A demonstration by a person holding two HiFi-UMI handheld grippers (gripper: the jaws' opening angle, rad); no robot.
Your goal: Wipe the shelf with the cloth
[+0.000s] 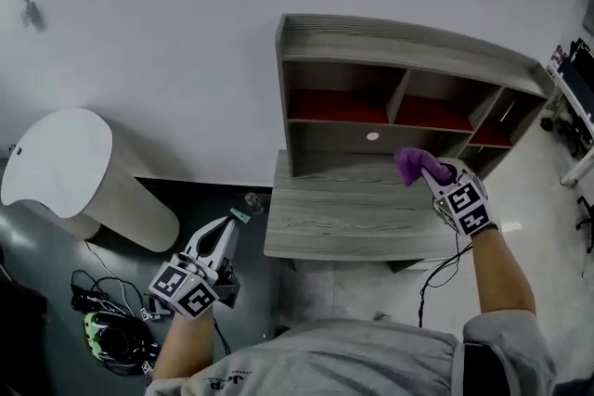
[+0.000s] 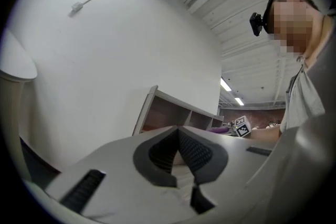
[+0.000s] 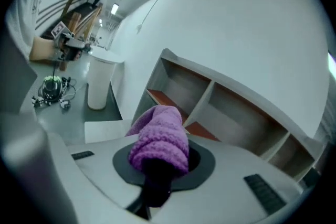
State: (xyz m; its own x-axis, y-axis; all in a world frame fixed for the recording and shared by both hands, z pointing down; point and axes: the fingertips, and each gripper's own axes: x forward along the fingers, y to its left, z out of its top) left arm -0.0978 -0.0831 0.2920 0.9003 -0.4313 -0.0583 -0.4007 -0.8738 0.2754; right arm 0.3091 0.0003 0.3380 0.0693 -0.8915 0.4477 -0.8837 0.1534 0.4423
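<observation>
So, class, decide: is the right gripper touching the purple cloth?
Touching. The right gripper view shows the purple cloth pinched between the jaws of the right gripper, with its bunched end sticking out past them.

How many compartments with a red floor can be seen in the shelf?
3, side by side in the upper row of the shelf: a wide left one, a middle one and a narrow right one. None seems hidden.
</observation>
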